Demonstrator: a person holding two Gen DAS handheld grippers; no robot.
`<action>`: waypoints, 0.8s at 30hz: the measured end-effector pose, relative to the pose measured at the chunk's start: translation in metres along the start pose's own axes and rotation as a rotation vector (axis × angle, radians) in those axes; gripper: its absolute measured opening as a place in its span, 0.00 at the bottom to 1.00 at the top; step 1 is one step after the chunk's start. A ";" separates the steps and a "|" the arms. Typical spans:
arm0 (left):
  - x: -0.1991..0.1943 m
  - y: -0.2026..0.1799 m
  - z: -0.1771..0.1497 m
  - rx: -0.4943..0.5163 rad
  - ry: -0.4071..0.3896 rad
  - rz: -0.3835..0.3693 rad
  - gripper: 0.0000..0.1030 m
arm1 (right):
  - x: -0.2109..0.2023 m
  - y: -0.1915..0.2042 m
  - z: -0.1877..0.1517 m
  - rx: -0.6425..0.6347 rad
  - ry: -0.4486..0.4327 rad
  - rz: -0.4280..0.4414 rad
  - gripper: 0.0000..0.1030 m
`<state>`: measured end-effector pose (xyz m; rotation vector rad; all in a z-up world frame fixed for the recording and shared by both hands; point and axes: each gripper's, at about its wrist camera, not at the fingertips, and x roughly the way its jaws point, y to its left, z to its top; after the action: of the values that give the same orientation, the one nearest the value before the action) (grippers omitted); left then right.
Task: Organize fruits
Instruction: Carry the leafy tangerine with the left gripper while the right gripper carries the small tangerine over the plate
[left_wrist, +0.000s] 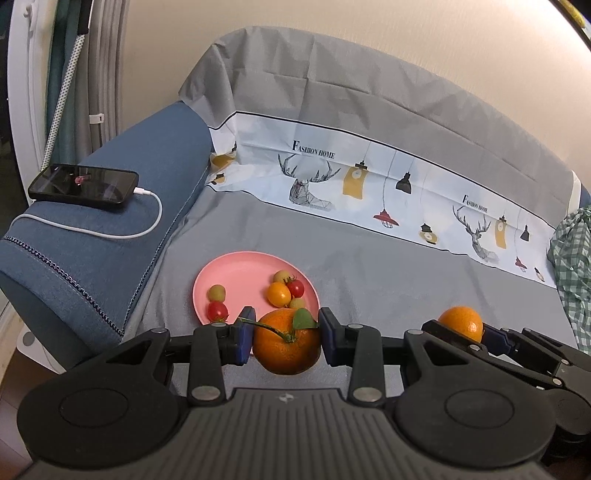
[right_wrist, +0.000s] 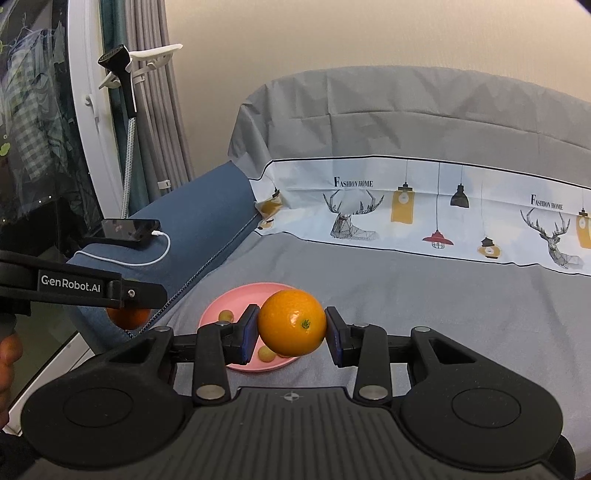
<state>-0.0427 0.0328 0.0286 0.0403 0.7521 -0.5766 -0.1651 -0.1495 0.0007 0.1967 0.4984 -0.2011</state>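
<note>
Each gripper clamps a firm, probably slick-skinned orange across its middle above the pink plate.

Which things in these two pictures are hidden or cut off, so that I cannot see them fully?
- Pink plate, right wrist view: the plain orange in the right gripper covers its middle, so the small fruits cannot be counted.
- Pink plate's near rim, left wrist view: behind the leafed orange and the left gripper.
- Checked cloth, left wrist view: cut off by the right edge.
- Phone screen: too small to read.
</note>
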 end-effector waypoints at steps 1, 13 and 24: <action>0.000 0.000 0.000 -0.001 -0.001 0.001 0.40 | 0.001 0.000 0.000 -0.001 0.001 0.000 0.38; 0.009 0.004 0.004 -0.008 0.012 0.000 0.40 | 0.007 0.002 0.000 -0.006 0.018 -0.003 0.38; 0.027 0.012 0.012 -0.026 0.033 0.014 0.40 | 0.025 0.002 0.006 -0.018 0.036 0.007 0.38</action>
<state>-0.0139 0.0271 0.0180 0.0311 0.7903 -0.5542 -0.1407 -0.1522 -0.0061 0.1848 0.5349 -0.1869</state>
